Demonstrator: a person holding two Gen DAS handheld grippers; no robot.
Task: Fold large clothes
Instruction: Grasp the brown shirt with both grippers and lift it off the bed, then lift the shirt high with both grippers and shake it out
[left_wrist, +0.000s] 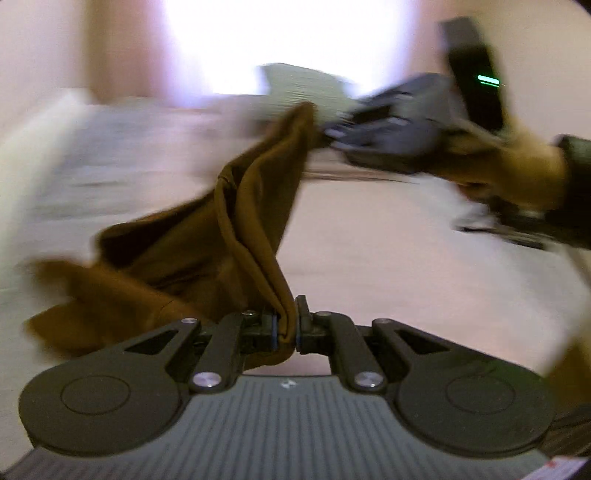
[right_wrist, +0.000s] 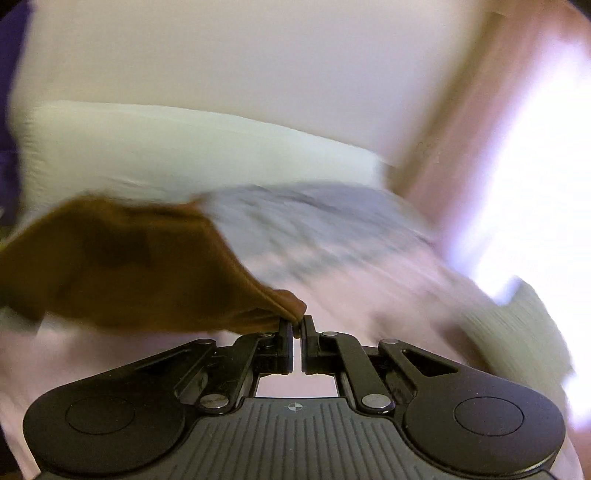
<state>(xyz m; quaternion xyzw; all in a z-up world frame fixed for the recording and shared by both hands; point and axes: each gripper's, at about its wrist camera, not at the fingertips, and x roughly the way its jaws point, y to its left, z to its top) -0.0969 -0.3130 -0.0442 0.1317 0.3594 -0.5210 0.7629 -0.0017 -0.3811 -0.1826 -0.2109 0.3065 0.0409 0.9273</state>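
Garment (left_wrist: 236, 229) — apparently lifted — in both jaws

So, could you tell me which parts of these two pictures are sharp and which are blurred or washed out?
Left wrist view: the left tongs and the brown garment pinched in them are sharp; the right tongs, the hand and the bed are smeared; the window is blown out. Right wrist view: only the right tongs are crisp; cloth and bedding streak, with glare at right.

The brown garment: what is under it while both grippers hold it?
Under the brown garment, pinched by the left gripper and right gripper, lies a pale pink bed sheet. What the hanging cloth covers cannot be seen.
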